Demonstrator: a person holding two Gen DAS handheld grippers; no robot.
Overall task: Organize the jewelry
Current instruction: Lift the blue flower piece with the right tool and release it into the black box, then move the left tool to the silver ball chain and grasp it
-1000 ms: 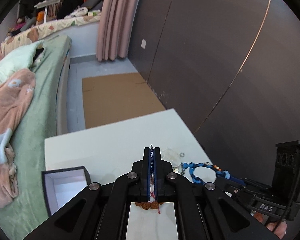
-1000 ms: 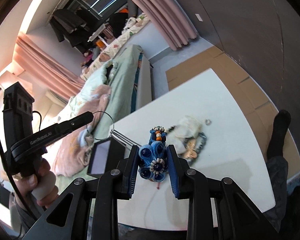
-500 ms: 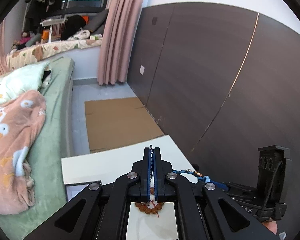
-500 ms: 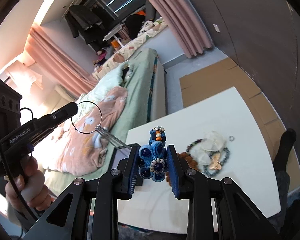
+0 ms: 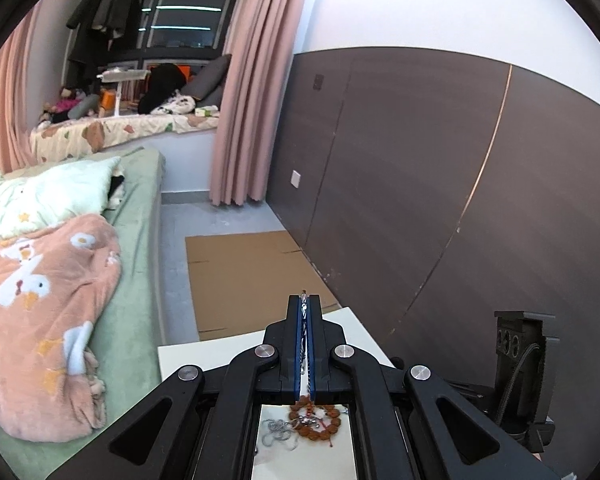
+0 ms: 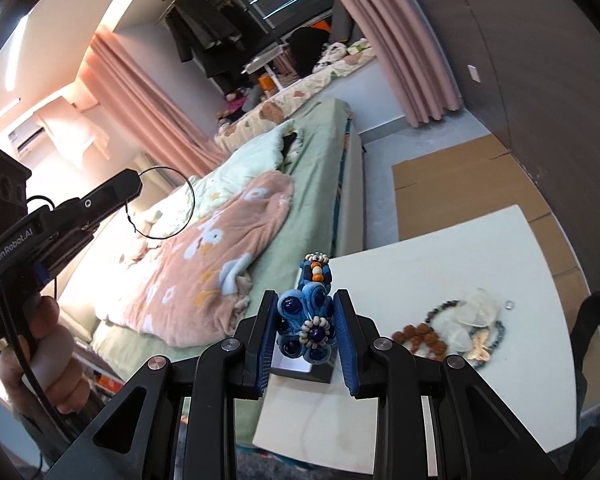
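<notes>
Right claw (image 6: 305,334) grips a blue bracelet (image 6: 309,322) above the table (image 6: 452,248) — long axis pointing away along the fingers; left claw (image 6: 134,184) pinches a thin hoop (image 6: 162,202) — hanging over the bed (image 6: 228,240)

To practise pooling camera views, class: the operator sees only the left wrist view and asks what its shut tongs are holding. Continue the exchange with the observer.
Observer: The left tongs pinch a thin wire hoop, which hangs in the air off the table.
Operator: What are the right tongs doing?
Observer: The right tongs clamp a blue beaded ornament.
Operator: Is anything loose that I cannot see?
Observer: A small ring lies on the white table, just beyond the bead pile.
</notes>
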